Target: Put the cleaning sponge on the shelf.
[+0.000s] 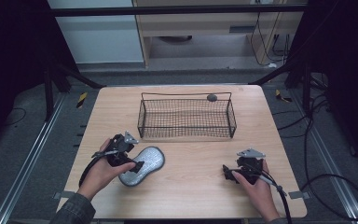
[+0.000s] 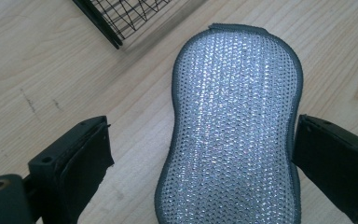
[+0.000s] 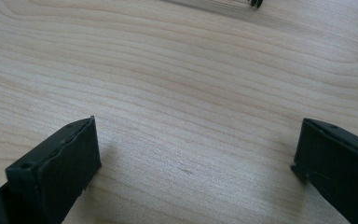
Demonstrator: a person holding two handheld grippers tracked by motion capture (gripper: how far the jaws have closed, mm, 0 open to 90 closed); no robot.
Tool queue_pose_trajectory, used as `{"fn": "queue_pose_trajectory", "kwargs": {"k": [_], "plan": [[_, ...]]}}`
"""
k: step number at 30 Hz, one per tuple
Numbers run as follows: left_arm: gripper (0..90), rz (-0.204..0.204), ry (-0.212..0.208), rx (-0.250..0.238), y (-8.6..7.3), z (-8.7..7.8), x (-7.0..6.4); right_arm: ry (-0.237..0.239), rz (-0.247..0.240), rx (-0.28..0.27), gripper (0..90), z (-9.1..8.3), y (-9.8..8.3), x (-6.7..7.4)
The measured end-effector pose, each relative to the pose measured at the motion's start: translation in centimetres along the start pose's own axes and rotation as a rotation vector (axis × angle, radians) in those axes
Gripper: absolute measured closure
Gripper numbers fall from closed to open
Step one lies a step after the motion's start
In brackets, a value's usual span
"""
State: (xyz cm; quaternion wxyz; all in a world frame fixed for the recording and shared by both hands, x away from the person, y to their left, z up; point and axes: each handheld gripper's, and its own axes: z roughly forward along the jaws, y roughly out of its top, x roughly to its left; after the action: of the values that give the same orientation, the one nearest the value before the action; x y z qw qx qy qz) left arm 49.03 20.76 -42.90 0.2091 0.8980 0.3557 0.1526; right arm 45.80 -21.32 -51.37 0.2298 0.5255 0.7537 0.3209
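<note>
Scrub sponge [image 2: 233, 126] flat on table [image 1: 191, 186], near front-left, just short of wire basket [image 1: 187, 118]; not lifted, nothing in basket yet. Left gripper [image 1: 137, 165] jaws wide apart, straddling sponge; right pad looks at sponge edge, left pad clear, no squeeze. Likely left: close, lift, drop into basket. Right gripper [image 1: 227, 173] open, empty, over bare wood. Small dark object [image 1: 211, 97] behind basket's far rim, can't identify. Path to basket unobstructed; near wall needs clearing

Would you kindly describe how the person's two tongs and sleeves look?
Both the left tongs and the right tongs are black with flat, padded jaws, each topped by a grey three-cornered plate and trailing a black cable. The left forearm wears a dark grey-green sleeve.
</note>
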Motion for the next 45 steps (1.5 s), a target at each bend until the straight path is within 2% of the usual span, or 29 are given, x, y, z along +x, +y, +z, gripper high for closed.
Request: {"fn": "queue_pose_trajectory", "kwargs": {"k": [5,7,13,19,24,26,32,33,35,36,39,40,41,42,45], "plan": [[3.8,0.021,-0.019,0.035,0.1,0.6,-0.5,0.0,0.001,0.001,0.4,0.0,0.0,0.0],[3.8,0.023,-0.045,0.05,0.2,1.0,-0.9,0.001,-0.002,0.0,0.4,0.0,0.0,0.0],[3.9,0.036,-0.045,0.086,0.5,2.2,-1.4,0.001,-0.001,0.0,0.4,0.0,0.0,0.0],[3.9,0.041,-0.077,0.112,0.5,3.2,-1.5,0.002,-0.001,0.0,0.4,0.0,0.0,0.0],[3.7,0.046,-0.086,0.117,0.7,3.8,-1.6,0.003,-0.004,0.0,0.4,0.0,0.0,0.0],[3.8,0.035,-0.074,0.114,0.7,4.0,-1.5,0.003,-0.002,0.0,0.4,0.0,0.0,0.0],[3.6,0.017,-0.085,0.116,0.4,4.3,-1.3,0.009,0.012,0.004,0.4,-0.1,0.0,0.1],[3.5,0.024,-0.088,0.123,0.4,4.4,-1.3,0.003,-0.002,0.0,0.4,0.0,0.0,0.0],[3.6,0.026,-0.092,0.125,0.3,4.4,-1.3,0.003,-0.002,0.0,0.4,0.0,0.0,0.0],[3.6,0.028,-0.095,0.133,0.4,4.6,-1.3,0.009,0.013,0.005,0.4,-0.1,0.0,0.1],[3.6,0.029,-0.103,0.141,0.4,4.9,-1.2,0.003,-0.002,0.0,0.4,0.0,0.0,0.0],[3.6,0.029,-0.103,0.141,0.4,4.9,-1.2,0.009,0.012,0.004,0.4,-0.1,0.0,0.1],[3.6,0.025,-0.104,0.148,0.5,5.1,-1.1,0.003,-0.003,0.0,0.4,0.0,0.0,0.0],[3.4,0.023,-0.104,0.149,0.5,5.2,-1.0,0.009,0.012,0.005,0.4,-0.1,0.0,0.1],[3.1,0.025,-0.105,0.154,0.6,5.4,-1.1,0.01,0.012,0.004,0.4,-0.1,0.0,0.1]]}}
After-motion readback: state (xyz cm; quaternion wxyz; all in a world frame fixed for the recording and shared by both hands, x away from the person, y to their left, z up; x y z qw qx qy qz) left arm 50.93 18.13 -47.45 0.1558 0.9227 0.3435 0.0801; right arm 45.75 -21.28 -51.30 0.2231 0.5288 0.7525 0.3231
